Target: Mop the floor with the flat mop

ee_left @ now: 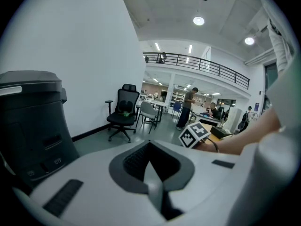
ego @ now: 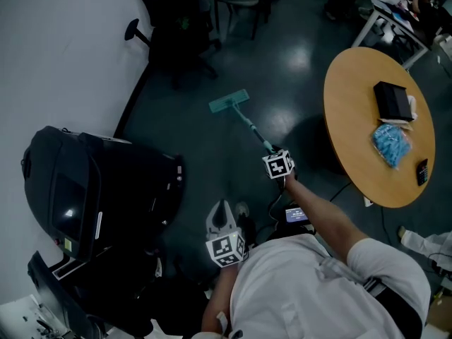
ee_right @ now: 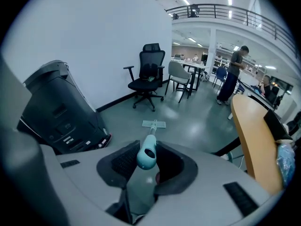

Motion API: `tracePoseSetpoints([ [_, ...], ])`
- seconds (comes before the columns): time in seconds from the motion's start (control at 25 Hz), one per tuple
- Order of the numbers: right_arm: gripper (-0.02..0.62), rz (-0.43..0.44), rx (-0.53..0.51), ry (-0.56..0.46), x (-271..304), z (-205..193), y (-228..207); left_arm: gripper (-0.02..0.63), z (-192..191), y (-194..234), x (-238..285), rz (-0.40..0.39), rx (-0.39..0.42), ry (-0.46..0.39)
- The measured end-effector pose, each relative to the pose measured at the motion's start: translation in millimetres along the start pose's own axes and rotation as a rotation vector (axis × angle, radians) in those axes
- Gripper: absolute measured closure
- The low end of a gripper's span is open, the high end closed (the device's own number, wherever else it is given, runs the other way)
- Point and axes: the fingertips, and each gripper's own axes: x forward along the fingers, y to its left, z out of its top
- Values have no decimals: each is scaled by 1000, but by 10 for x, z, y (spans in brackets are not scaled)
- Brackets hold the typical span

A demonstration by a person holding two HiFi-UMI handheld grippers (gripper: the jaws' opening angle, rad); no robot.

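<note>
The flat mop has a teal head (ego: 229, 102) lying flat on the dark floor, and its thin handle (ego: 253, 128) slants back to my right gripper (ego: 272, 152). In the right gripper view the mop head (ee_right: 154, 124) lies ahead on the floor. The handle's teal end cap (ee_right: 147, 156) sticks out between the jaws of my right gripper (ee_right: 146, 166), which is shut on it. My left gripper (ego: 223, 217) hangs close to my body, away from the mop. In its own view the left gripper (ee_left: 151, 166) is shut with nothing held.
A big black machine (ego: 92, 196) stands at the left by the white wall. A black office chair (ego: 176, 27) is beyond the mop head. At the right, a round wooden table (ego: 357, 111) carries a black box (ego: 393, 101) and a blue bag (ego: 390, 145). People stand far back (ee_right: 233, 74).
</note>
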Motion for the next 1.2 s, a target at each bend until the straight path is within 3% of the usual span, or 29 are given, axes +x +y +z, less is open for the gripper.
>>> tracePoseSetpoints([
  [0.16,485,22,-16,10,-344,-297,-42,601,66,-20,33,-6,-1,-16],
  [0.4,485,59,-3,42,-1359,-787,-94,601,131,-102,90,-23,1,-30],
  [0.64,485,70,-46,-10,-2253,-796,-74,601,237,-240,124,-50,21,-67],
  [1.2,483,73,-57,-45,-2265,-636,-24,601,272,-407,172,-85,20,-84],
])
